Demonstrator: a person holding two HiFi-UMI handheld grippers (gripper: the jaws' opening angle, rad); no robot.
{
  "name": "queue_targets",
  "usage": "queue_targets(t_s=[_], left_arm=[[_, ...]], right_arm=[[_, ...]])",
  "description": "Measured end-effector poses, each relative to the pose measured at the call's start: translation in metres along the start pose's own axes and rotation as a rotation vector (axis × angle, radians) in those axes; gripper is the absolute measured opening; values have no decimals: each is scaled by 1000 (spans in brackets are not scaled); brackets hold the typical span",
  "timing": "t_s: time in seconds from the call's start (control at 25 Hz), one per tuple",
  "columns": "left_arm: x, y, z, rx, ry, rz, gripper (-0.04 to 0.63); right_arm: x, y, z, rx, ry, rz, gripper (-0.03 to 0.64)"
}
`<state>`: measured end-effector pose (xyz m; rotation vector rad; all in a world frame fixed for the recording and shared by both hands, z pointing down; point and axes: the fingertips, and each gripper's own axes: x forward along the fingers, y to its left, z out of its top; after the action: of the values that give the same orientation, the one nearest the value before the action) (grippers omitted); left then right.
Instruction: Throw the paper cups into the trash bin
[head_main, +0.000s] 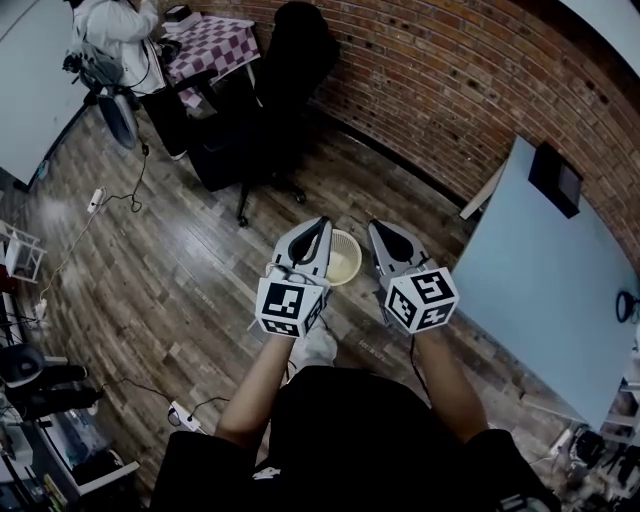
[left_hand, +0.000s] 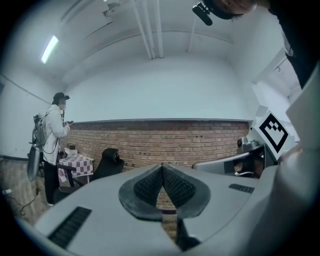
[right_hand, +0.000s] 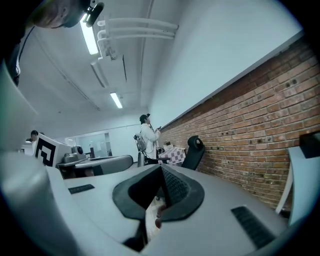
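In the head view both grippers are held side by side at waist height, pointing forward. Below them, on the wooden floor, a round cream trash bin (head_main: 344, 257) shows in the space separating them. The left gripper (head_main: 318, 230) is shut with nothing in it, and its ribbed pads (left_hand: 150, 187) meet at the tip. The right gripper (head_main: 384, 236) is also closed at the tip (right_hand: 161, 172). A whitish paper cup (right_hand: 151, 216) with a red mark is pinched just below the pads, and most of it is hidden.
A black office chair (head_main: 262, 95) stands ahead against the brick wall (head_main: 450, 70). A light table (head_main: 545, 270) is at the right. A person in white (head_main: 115, 25) stands by a checkered table (head_main: 210, 45). Cables and a power strip (head_main: 182, 412) lie on the floor at the left.
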<state>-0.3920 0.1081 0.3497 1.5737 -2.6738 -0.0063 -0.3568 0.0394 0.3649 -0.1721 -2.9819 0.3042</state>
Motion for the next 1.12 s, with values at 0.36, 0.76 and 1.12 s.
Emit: queue_targets(t_s=[0.36,0.76,1.12], left_arm=[[-39,-49,22,18,-52,12,8],[-76,-88,29,14,-59,36,8],[-103,-127,35,54,-65,48,8]], right_arm=[[-59,19,5,-4,-32,28,-5],[-111,37,12,-29,-54,54,-5],[-147,53,10,-34,-56,99,-5]])
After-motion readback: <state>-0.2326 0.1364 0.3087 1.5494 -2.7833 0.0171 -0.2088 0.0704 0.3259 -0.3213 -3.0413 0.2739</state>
